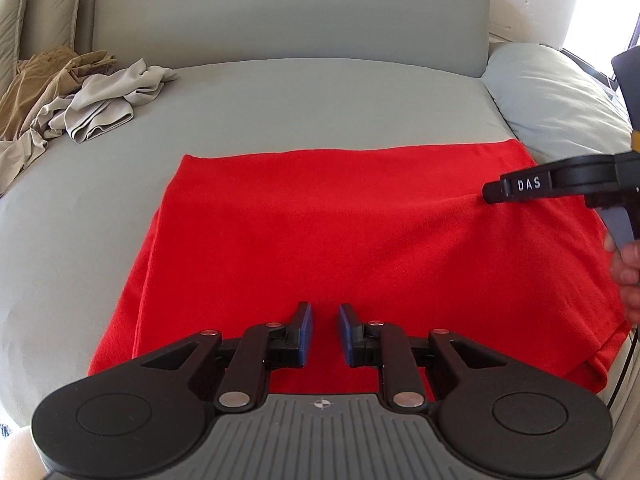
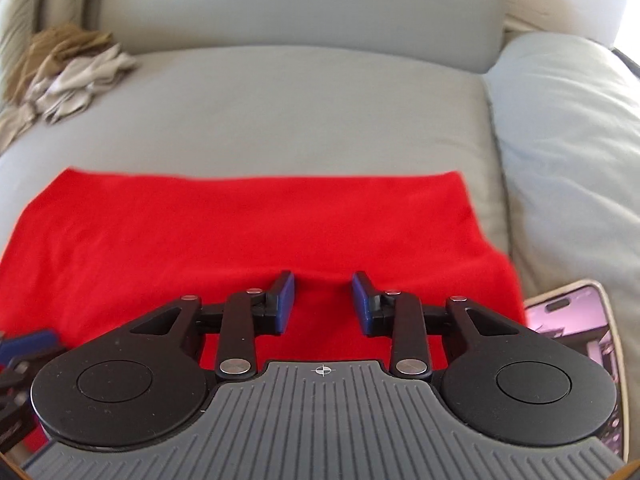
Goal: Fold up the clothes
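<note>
Left wrist view: red cloth (image 1: 340, 240) spread flat on the front of the sofa (image 1: 300, 100), well apart from the crumpled pile (image 1: 80, 96) at the back left; left gripper (image 1: 325, 320) over its near edge, jaws parted and empty, right gripper (image 1: 490, 192) at its right side. Right wrist view: right gripper (image 2: 323, 292) above the cloth (image 2: 240, 220), jaws parted, holding nothing, phone (image 2: 576, 320) just right. Fits either a half-folded cloth awaiting another fold or a flat one being smoothed; can't tell which.
</note>
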